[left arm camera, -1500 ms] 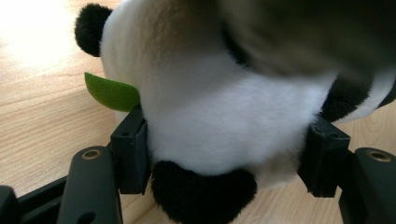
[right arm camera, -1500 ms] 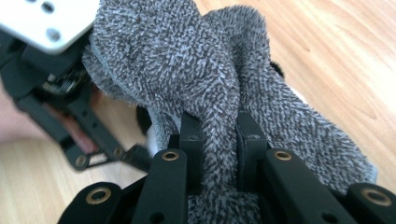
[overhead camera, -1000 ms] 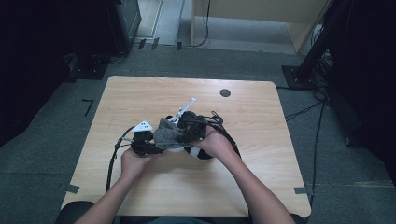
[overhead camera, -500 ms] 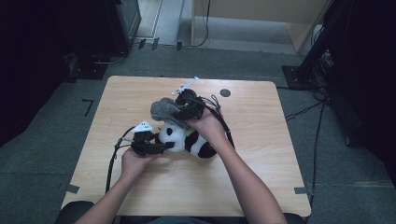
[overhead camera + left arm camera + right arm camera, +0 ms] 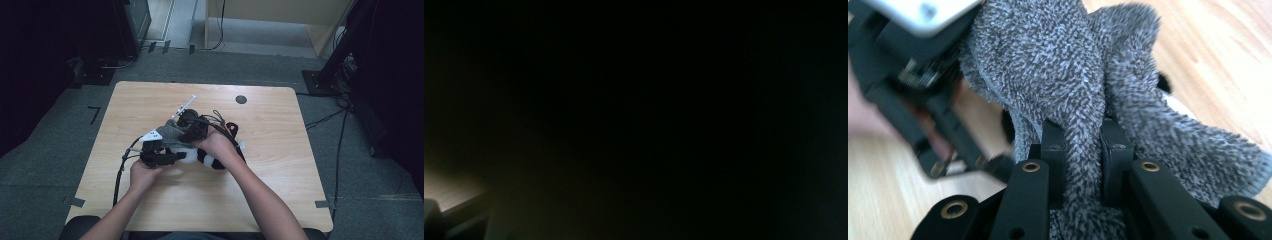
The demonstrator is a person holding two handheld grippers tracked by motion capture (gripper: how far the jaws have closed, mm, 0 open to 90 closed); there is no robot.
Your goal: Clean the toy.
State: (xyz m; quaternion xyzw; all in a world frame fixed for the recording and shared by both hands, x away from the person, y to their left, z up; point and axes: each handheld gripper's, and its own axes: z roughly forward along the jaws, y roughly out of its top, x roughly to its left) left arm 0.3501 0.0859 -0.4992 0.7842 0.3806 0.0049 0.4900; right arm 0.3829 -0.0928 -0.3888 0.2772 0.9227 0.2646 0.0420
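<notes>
On the wooden desk, a little nearer its left edge than its right and about midway between the far and near edges, the work is gathered in one cluster. Furthest left, the left gripper lies low over the desktop with its jaws pointing right into the panda plush toy; whether they press on the toy I cannot tell, since its own view is almost wholly dark. The panda lies on the desk just right of that gripper, under the person's right hand. Above and touching it is a grey fuzzy cloth, draped over the panda's left part. The right gripper has its jaws narrowed tight on a fold of that cloth.
</notes>
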